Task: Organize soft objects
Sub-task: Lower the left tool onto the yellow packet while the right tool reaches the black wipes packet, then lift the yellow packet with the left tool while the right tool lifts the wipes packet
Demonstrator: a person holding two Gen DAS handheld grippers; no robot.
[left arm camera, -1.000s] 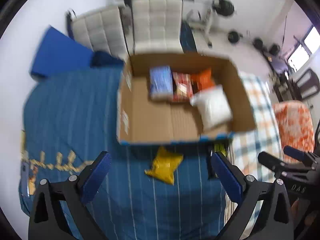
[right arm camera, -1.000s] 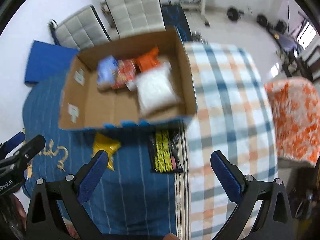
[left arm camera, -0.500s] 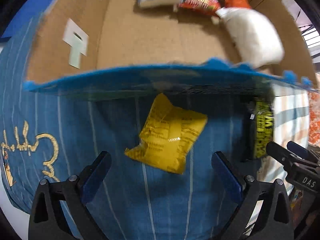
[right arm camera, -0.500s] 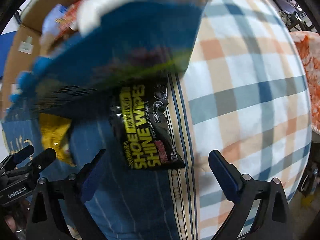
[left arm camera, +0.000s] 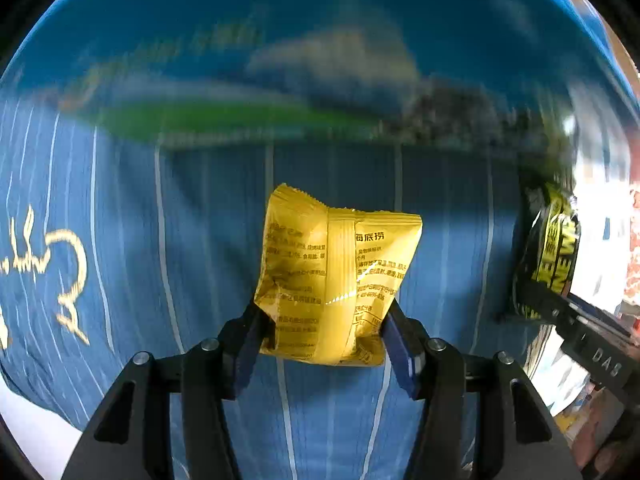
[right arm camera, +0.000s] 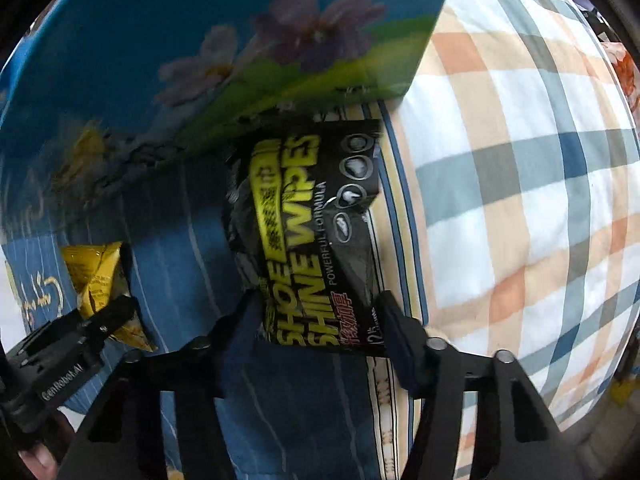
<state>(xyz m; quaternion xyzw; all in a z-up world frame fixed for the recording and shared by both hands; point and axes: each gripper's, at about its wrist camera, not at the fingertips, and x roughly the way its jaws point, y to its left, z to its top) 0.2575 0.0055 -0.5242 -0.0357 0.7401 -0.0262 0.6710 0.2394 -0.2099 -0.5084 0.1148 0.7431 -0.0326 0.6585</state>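
On the far left of the bed, the blue striped bedspread (left arm camera: 120, 240) carried a yellow embroidered script (left arm camera: 60, 276). On that cover, in front of a box whose blue printed side (left arm camera: 280, 40) filled the top of the left wrist view as a blur, lay the yellow snack packet (left arm camera: 336, 276). It lay with its back seam up and small printed text on both halves. The left tongs (left arm camera: 324, 336) pointed down at it, with one blue pad at each lower side of the packet. The jaws were closing, the packet was between them, and the pads touched its edges, which looked slightly pinched.

Further right, near the seam where the blue cover met a checked blanket (right arm camera: 520, 180) in white, orange and grey-blue, lay the black shoe shine wipes pack (right arm camera: 316, 240), with yellow lettering across it. Its upper end sat just under the bottom edge of the box, whose side here showed purple flowers (right arm camera: 312, 32) on blue and green. The right tongs (right arm camera: 320, 320) came down over the near end of the pack. Their jaws were closing too, the pack was between them, and both pads touched its sides.

Each view caught the other tool at its edge: the right tongs beside the wipes in the left view, the left tongs at the yellow packet in the right view, with a fingertip (right arm camera: 36, 460) of the person at the bottom left corner.
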